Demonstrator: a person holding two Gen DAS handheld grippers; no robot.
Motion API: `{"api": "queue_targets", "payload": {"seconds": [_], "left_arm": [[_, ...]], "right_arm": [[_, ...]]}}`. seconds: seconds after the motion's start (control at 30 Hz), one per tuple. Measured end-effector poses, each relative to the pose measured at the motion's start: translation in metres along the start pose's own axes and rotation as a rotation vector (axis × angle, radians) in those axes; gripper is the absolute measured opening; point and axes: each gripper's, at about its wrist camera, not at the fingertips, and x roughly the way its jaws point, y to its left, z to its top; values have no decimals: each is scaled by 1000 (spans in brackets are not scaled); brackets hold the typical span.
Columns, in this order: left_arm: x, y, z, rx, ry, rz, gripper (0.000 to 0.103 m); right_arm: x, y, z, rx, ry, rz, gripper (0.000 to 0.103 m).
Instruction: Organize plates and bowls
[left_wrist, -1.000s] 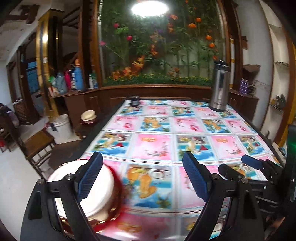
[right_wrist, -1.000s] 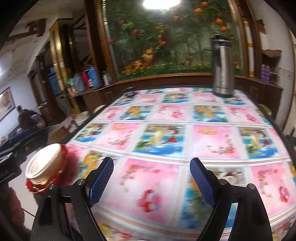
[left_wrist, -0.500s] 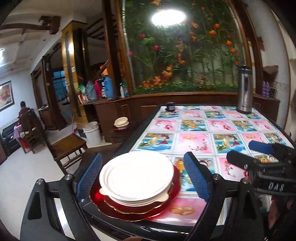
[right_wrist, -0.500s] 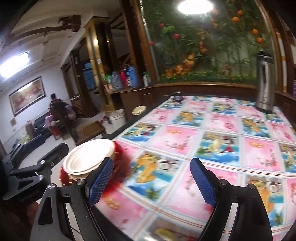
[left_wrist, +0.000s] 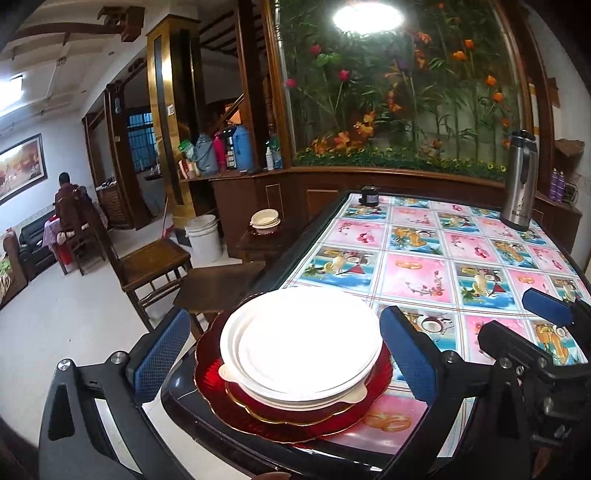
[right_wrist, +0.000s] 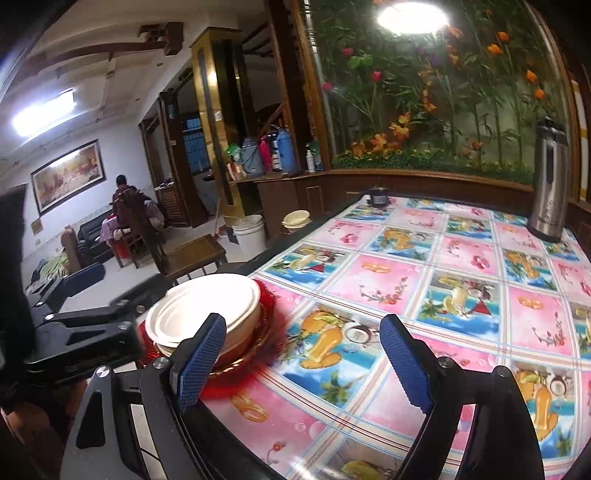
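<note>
A stack of white plates and bowls (left_wrist: 301, 347) sits on red plates (left_wrist: 221, 380) at the near left corner of the table (left_wrist: 417, 266). My left gripper (left_wrist: 288, 363) is open, its blue pads on either side of the stack without touching it. The stack also shows in the right wrist view (right_wrist: 207, 310), at the left. My right gripper (right_wrist: 303, 363) is open and empty over the tablecloth, to the right of the stack. The right gripper also shows in the left wrist view (left_wrist: 532, 332), at the right edge.
A steel thermos (left_wrist: 520, 181) stands at the far right of the table and a small dark cup (left_wrist: 369, 195) at the far edge. Wooden chairs (left_wrist: 155, 266) and a white bucket (left_wrist: 203, 236) stand left of the table. Another white bowl (left_wrist: 265, 220) rests on a side stand.
Both grippers have pulled back and swung left, so the whole stack at the table corner now lies between the left pads. Both stay open.
</note>
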Motion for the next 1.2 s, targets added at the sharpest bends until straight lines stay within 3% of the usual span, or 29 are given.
{"api": "queue_targets", "payload": {"seconds": [1.2], "left_arm": [[8,48,-14,-84,78,96,103]], "right_arm": [[10,37,-11,-69,19,70,87]]}}
